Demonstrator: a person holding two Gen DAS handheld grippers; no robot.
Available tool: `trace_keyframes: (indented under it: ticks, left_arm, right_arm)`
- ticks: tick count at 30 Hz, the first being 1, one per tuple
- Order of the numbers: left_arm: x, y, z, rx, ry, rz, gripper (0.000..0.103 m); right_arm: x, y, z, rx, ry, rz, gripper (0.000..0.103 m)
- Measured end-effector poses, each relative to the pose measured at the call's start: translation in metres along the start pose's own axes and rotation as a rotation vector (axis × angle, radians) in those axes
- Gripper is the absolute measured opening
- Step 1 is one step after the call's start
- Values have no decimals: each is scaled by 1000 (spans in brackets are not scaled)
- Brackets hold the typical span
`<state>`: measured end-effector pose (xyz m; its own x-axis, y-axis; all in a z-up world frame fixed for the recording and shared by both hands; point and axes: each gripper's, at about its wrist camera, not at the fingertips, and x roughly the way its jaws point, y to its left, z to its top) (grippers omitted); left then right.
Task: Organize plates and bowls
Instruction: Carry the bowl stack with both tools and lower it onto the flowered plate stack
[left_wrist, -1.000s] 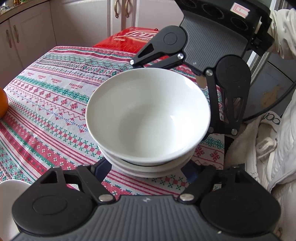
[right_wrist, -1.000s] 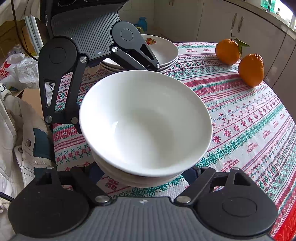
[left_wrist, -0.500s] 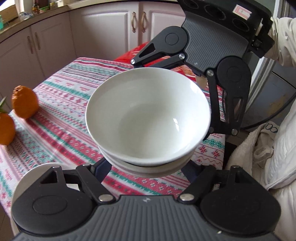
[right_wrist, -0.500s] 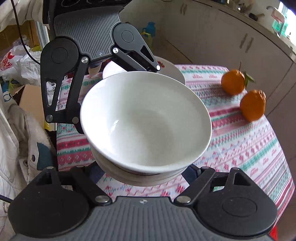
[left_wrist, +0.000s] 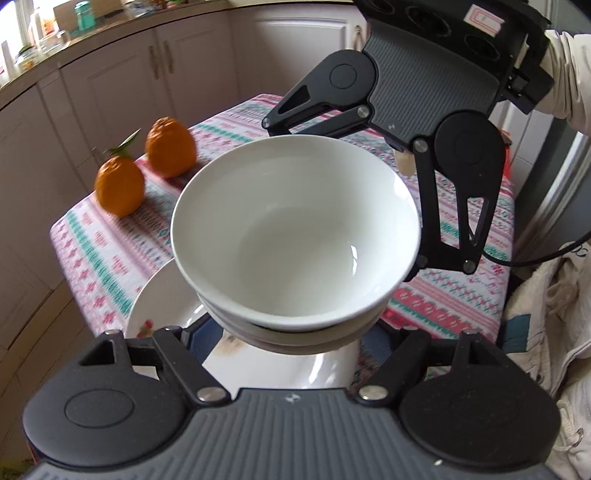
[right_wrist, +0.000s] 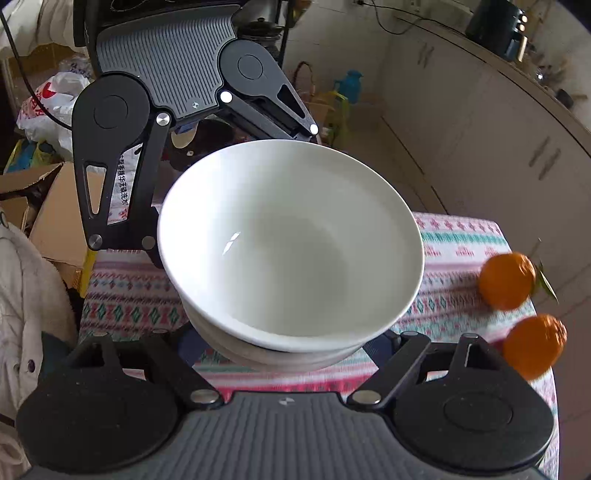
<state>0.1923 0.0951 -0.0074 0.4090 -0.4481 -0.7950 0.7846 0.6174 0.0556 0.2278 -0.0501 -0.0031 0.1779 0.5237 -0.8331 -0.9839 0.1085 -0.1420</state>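
Two tongs (left_wrist: 295, 332) (right_wrist: 288, 343) grip three stacked white bowls (left_wrist: 295, 229) above two oranges (left_wrist: 120, 184).

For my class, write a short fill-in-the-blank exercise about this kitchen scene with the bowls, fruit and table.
1. The stack of white bowls is carried by ____ hand-held grippers at once.
2. On the tablecloth lie two ____ fruits.
3. The top bowl holds ____.
4. Below the stack, in the left wrist view, lies a white ____ with a red motif.

Missing words: two; orange; nothing; plate
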Motion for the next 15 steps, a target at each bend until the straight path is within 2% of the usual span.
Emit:
trace_keyframes:
  ticks: [7, 15]
  left_arm:
    - [5, 21, -18, -48, 26, 19, 80]
    - [11, 30, -22, -61, 32, 14, 80]
  right_arm:
    - [34, -13, 16, -6, 3, 45, 89]
    - [51, -23, 18, 16, 11, 60, 89]
